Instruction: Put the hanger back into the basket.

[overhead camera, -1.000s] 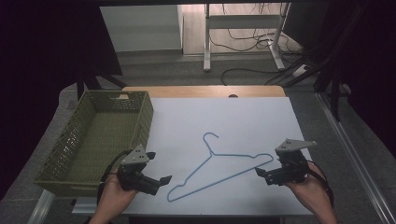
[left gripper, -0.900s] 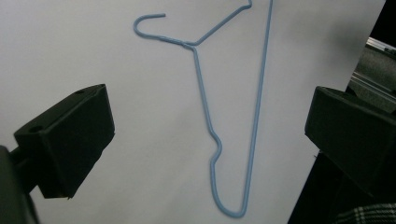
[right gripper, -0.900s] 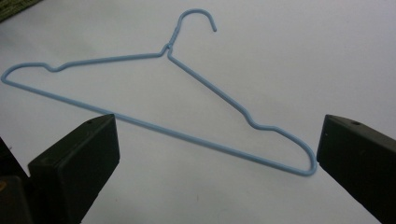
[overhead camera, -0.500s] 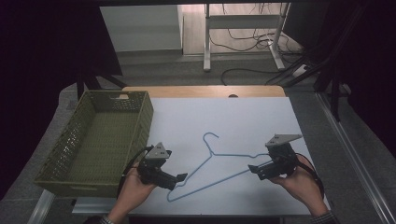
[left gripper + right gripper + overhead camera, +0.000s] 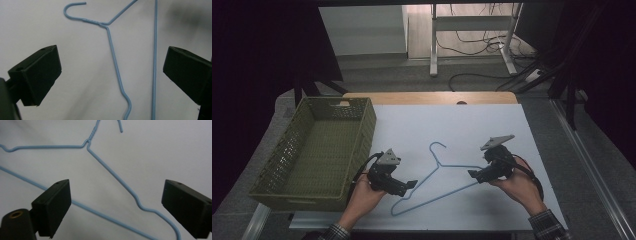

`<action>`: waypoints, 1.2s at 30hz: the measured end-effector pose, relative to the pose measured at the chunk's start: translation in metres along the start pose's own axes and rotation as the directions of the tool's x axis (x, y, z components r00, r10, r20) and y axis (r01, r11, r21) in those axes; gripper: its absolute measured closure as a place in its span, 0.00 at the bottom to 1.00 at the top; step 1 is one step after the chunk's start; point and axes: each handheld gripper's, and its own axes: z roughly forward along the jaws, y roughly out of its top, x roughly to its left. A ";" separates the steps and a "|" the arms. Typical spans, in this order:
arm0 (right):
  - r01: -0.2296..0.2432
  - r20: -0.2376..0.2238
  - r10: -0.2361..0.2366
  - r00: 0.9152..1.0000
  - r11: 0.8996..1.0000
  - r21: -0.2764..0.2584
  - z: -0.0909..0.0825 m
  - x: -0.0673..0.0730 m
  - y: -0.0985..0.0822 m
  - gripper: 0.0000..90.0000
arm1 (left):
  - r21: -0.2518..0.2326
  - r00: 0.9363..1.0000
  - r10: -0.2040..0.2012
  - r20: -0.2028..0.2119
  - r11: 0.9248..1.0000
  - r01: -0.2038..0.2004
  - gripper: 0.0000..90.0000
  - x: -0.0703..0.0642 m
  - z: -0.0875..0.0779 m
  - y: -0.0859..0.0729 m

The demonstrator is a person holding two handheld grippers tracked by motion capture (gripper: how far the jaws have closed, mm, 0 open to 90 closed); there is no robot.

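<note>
A light blue wire hanger (image 5: 439, 164) lies flat on the white sheet (image 5: 462, 125), hook pointing away from me. My left gripper (image 5: 409, 186) hovers at its lower left end, jaws open, with two of the hanger's wires (image 5: 115, 60) running between them on the sheet. My right gripper (image 5: 476, 175) is at the hanger's right shoulder. Its jaws have just been closing a little but still stand wide apart. The shoulder wire (image 5: 112, 176) passes between them untouched. In the gripper views, the left gripper (image 5: 110, 75) and the right gripper (image 5: 116, 205) each grip nothing.
An olive green plastic basket (image 5: 368, 125) stands at the table's left side, close to my left hand. The sheet's far half is bare. Beyond the wooden table edge (image 5: 427, 97) are a desk frame and cables on the floor.
Both hands have moved inward over the sheet: the left gripper to the right onto the hanger's left end, the right gripper to the left onto its right shoulder. The hanger has not moved.
</note>
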 end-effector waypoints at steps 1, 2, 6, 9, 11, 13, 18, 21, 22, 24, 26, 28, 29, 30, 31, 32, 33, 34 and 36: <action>0.003 -0.004 -0.003 1.000 1.000 0.007 0.003 0.000 0.002 0.13 | -0.005 1.000 -0.003 0.001 1.000 0.003 0.02 0.001 0.001 0.001; 0.008 -0.008 -0.008 1.000 1.000 0.013 0.007 0.000 0.005 0.14 | -0.005 1.000 -0.005 0.001 1.000 0.005 0.02 0.002 0.003 0.001; 0.053 -0.025 -0.052 0.998 0.998 0.037 0.020 0.000 0.015 0.20 | -0.003 1.000 -0.003 -0.002 1.000 0.003 0.02 0.004 0.007 0.003; 0.079 -0.036 -0.077 0.996 0.995 0.057 0.030 0.000 0.022 0.25 | 0.010 1.000 -0.002 -0.009 1.000 0.002 0.02 0.005 0.010 0.002; 0.090 -0.048 -0.086 0.995 0.993 0.080 0.038 0.000 0.027 0.30 | 0.012 1.000 -0.004 -0.007 1.000 0.004 0.02 0.006 0.010 0.001; 0.106 -0.059 -0.101 0.993 0.990 0.090 0.045 0.000 0.031 0.33 | 0.015 1.000 -0.006 -0.011 1.000 0.006 0.02 0.006 0.011 0.001; 0.164 -0.091 -0.153 0.984 0.978 0.129 0.063 0.004 0.039 0.43 | 0.023 1.000 -0.009 -0.018 1.000 0.010 0.02 0.008 0.013 -0.002; 0.201 -0.106 -0.187 0.977 0.969 0.143 0.072 0.006 0.042 0.50 | 0.033 1.000 -0.004 -0.022 0.999 0.005 0.02 0.008 0.014 -0.003; 0.212 -0.111 -0.197 0.974 0.966 0.146 0.075 0.006 0.042 0.52 | 0.036 1.000 -0.003 -0.024 0.999 0.003 0.02 0.008 0.015 -0.003; 0.235 -0.121 -0.218 0.968 0.960 0.152 0.080 0.006 0.043 0.57 | 0.040 1.000 0.000 -0.024 0.999 0.001 0.02 0.007 0.016 -0.004; 0.239 -0.132 -0.220 0.966 0.959 0.151 0.083 0.005 0.043 0.60 | 0.046 1.000 0.004 -0.025 0.999 -0.003 0.02 0.007 0.017 -0.004; 0.247 -0.156 -0.223 0.962 0.957 0.152 0.088 0.002 0.044 0.64 | 0.050 1.000 0.007 -0.025 0.999 -0.006 0.02 0.006 0.018 -0.004; 0.250 -0.160 -0.225 0.961 0.956 0.153 0.089 0.002 0.044 0.65 | 0.049 1.000 0.005 -0.025 0.999 -0.004 0.02 0.006 0.019 -0.004; 0.256 -0.163 -0.231 0.959 0.954 0.155 0.091 0.001 0.044 0.66 | 0.052 1.000 0.007 -0.026 0.999 -0.006 0.02 0.006 0.019 -0.004; 0.260 -0.171 -0.233 0.957 0.953 0.158 0.092 0.000 0.044 0.68 | 0.055 1.000 0.009 -0.026 0.998 -0.008 0.02 0.006 0.019 -0.004; 0.264 -0.178 -0.235 0.955 0.951 0.161 0.094 -0.001 0.044 0.68 | 0.057 1.000 0.012 -0.026 0.998 -0.010 0.02 0.006 0.020 -0.005; 0.265 -0.181 -0.235 0.955 0.950 0.163 0.096 -0.002 0.044 0.69 | 0.060 1.000 0.013 -0.027 0.998 -0.012 0.02 0.006 0.020 -0.005; 0.266 -0.186 -0.235 0.954 0.950 0.166 0.098 -0.003 0.044 0.70 | 0.061 1.000 0.014 -0.027 0.998 -0.013 0.02 0.006 0.020 -0.005; 0.268 -0.190 -0.236 0.953 0.949 0.166 0.100 -0.004 0.044 0.72 | 0.063 1.000 0.014 -0.028 0.998 -0.012 0.02 0.006 0.020 -0.006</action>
